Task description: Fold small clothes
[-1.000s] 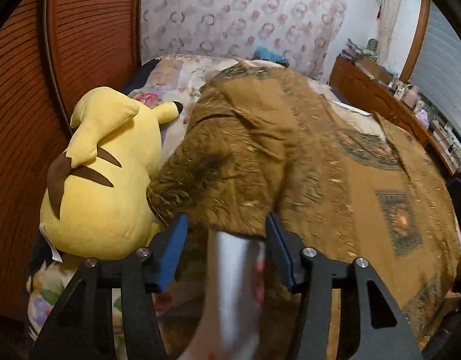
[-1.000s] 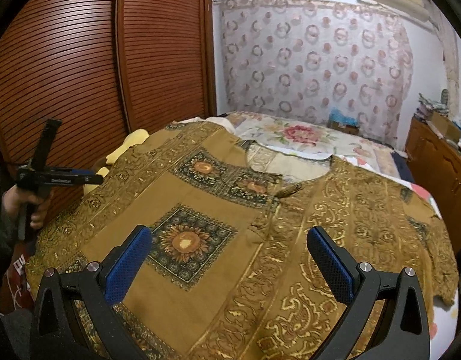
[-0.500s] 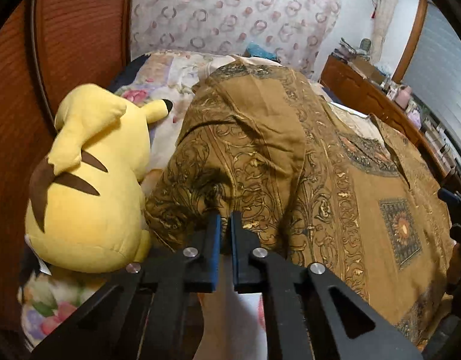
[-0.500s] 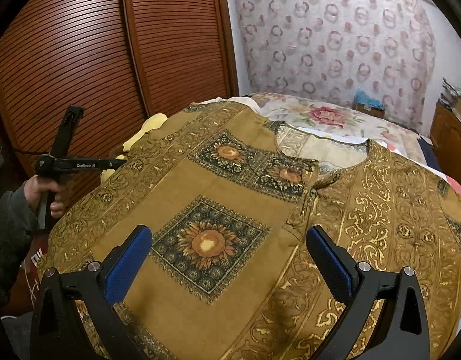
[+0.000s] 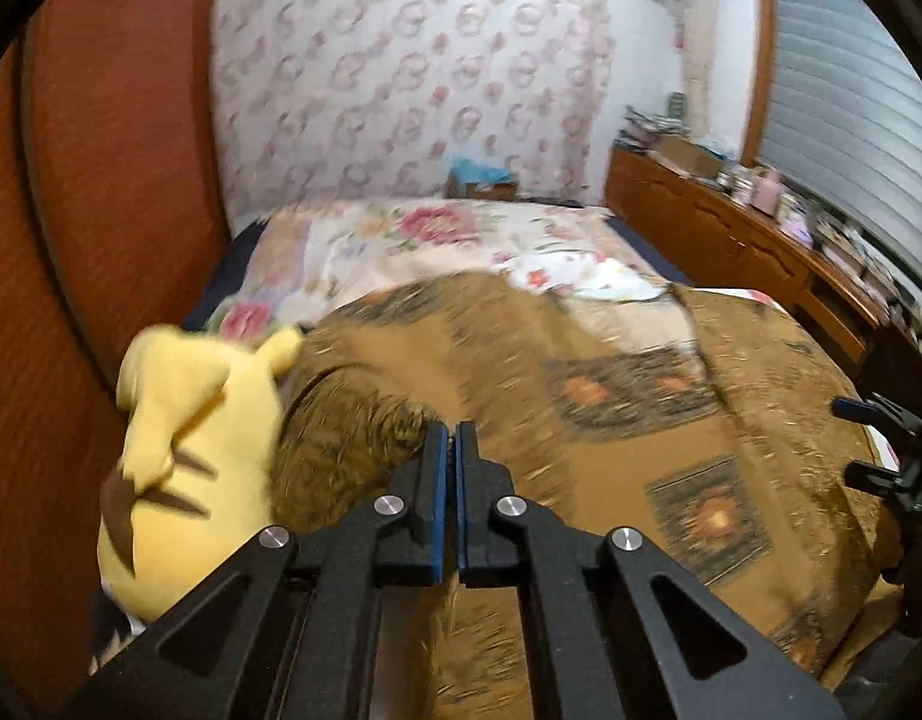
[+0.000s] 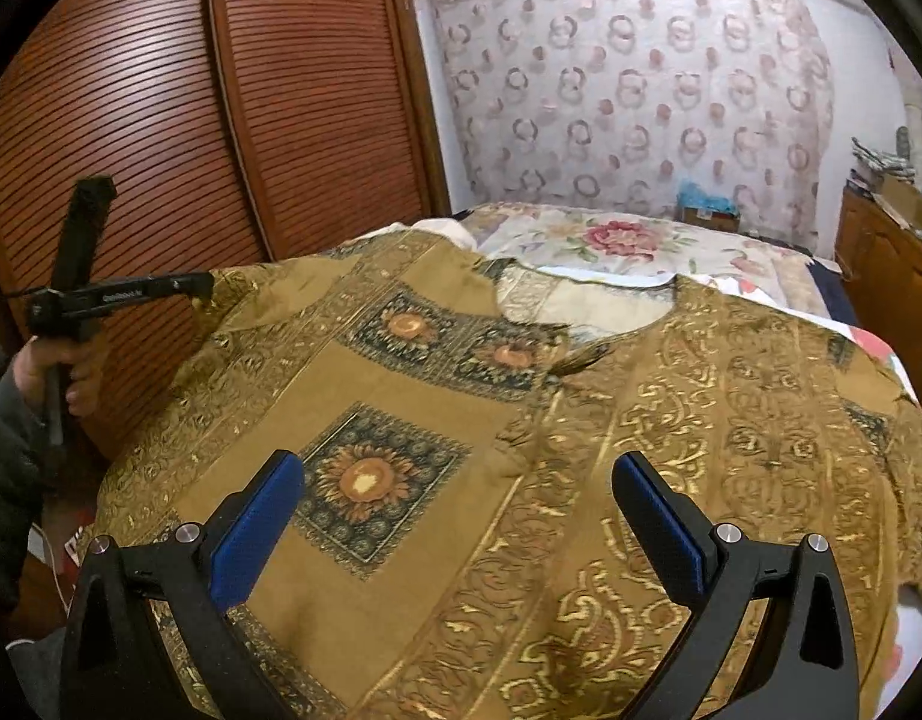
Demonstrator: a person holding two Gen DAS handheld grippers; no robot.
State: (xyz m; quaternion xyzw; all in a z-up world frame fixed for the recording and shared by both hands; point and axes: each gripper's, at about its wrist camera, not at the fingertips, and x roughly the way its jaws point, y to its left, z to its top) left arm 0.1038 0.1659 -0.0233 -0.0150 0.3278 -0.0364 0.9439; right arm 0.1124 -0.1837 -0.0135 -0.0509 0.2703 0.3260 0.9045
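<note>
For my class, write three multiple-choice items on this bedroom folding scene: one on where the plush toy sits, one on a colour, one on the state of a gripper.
1. The yellow plush toy lies:
A) beside the brown patterned shirt, by the wardrobe
B) on the dresser
C) on the floor

2. The pads of the right gripper are:
A) red
B) blue
C) white

3. The left gripper is:
A) wide open
B) out of view
C) shut on the shirt's edge

Answers:
1 A, it touches the shirt's left side.
2 B, both pads show blue.
3 C, cloth sits between the jaws.
</note>
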